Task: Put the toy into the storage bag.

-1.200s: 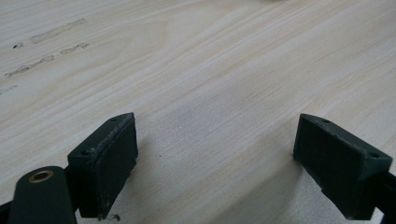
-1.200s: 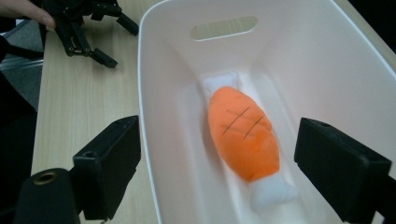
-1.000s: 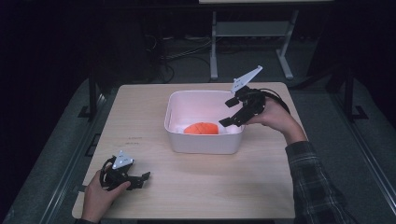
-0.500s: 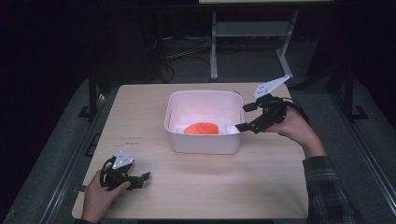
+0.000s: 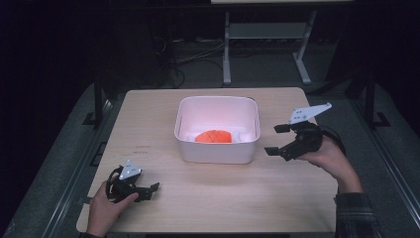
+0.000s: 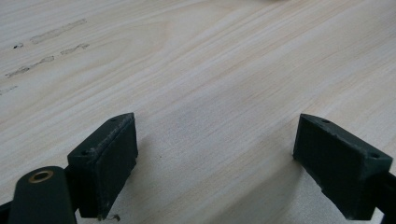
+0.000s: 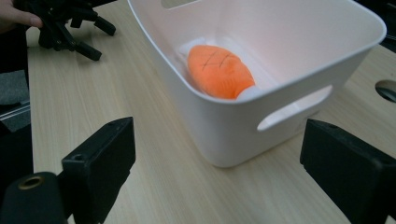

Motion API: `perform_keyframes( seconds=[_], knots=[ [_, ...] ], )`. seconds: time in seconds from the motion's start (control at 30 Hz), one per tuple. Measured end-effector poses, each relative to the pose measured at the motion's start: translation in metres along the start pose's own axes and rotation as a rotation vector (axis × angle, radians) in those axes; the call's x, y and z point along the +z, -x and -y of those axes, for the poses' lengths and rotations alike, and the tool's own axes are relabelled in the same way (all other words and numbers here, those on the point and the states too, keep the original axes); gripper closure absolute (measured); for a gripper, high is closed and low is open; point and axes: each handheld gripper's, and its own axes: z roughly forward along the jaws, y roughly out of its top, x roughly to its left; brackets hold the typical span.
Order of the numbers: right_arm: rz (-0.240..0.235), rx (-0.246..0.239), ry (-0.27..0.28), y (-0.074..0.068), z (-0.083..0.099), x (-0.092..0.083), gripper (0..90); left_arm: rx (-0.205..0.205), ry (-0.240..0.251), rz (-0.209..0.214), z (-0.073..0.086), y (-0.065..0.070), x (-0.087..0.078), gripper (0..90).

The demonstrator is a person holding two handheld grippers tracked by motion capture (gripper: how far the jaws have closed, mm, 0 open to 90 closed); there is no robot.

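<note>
White bin (image 5: 217, 130) at the centre of the wooden bench (image 5: 213, 198), with an orange plush toy (image 5: 213, 136) lying on its floor beside something white that cannot be made out. The right gripper (image 5: 278, 140) hangs just off the bin's right wall, jaws released and spread wide, grasping nothing; its own camera looks across the near rim and the handle slot (image 7: 294, 113) down onto the toy. The left gripper (image 5: 154, 187) rests near the bench's front-left corner, well apart from the bin, jaws likewise spread over bare wood.

Judged step — the toy sits in the bin and the right gripper stands outside it, so the work in hand is either clearing away from the bin or setting up a fresh reach over the rim. To do either well:

- Lift above the rim before crossing it — the thin wall would let the bin slide or tip if nudged sideways.
- For a pick, come down steeply, with the jaws straddling the toy's narrower width.
- Close on the plush body itself, not on the white material at its side.
- The idle left gripper may steady the far wall.
</note>
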Motion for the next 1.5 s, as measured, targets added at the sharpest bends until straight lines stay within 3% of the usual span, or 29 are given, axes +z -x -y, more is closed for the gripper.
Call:
perform_keyframes(
  seconds=[0.4,0.53,0.87,1.07,1.5],
  knots=[
    [0.093,0.093,0.036,-0.010,0.060,0.004,9.9,0.001,0.000,0.001,0.000,0.000,0.000,12.9],
    [0.139,0.127,0.025,-0.013,0.080,0.008,10.1,0.001,0.001,0.000,0.000,0.000,0.000,12.9],
    [0.203,0.166,0.018,-0.030,0.119,0.022,10.1,0.003,-0.001,0.000,0.000,0.000,0.000,12.9],
    [0.232,0.194,-0.022,-0.038,0.137,0.031,10.1,0.002,0.000,0.000,0.000,0.000,0.000,12.9],
    [0.296,0.188,-0.086,-0.046,0.156,0.040,10.2,0.003,-0.001,0.000,0.000,0.000,0.000,12.9]
  ],
)
